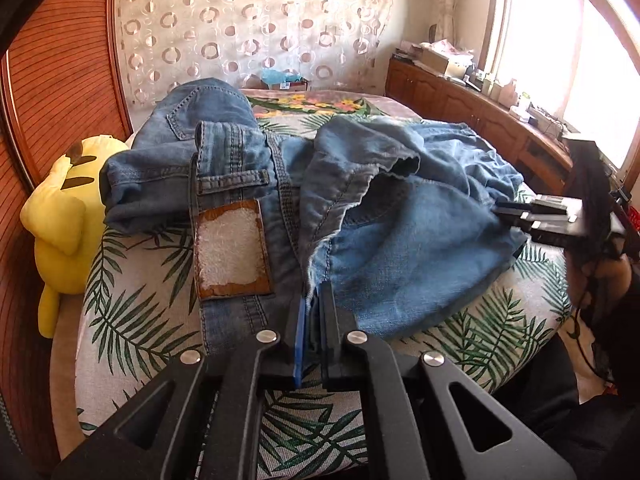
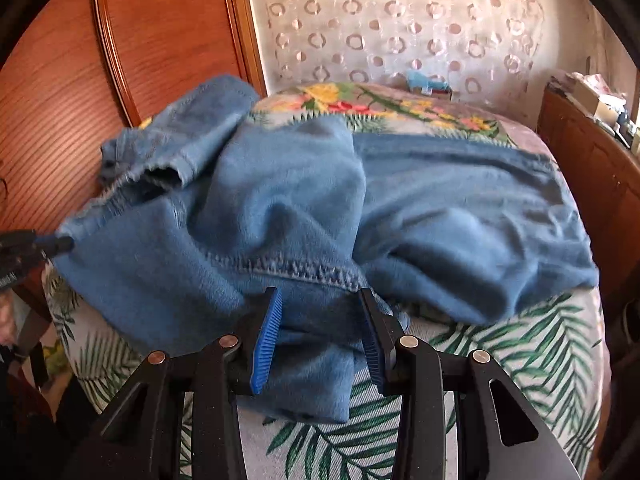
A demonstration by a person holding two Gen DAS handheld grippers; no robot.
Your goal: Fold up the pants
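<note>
On bed (image 1: pixel 132 280) — one pants (image 1: pixel 400 240), left gripper (image 1: pixel 314 300) clamping.

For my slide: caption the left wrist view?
Left hand-held gripper shut on crumpled blue denim jeans on leaf-print bed cover.

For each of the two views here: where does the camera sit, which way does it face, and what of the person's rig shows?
Left wrist: sits behind the left gripper, shut on the jeans near the waistband, facing the curtain; the right gripper shows at the right edge.
Right wrist: sits behind the right gripper, open around a fold of denim, facing the same curtain; the left gripper shows at the left edge.
Shared: jeans, leaf-print bedspread, curtain.
</note>
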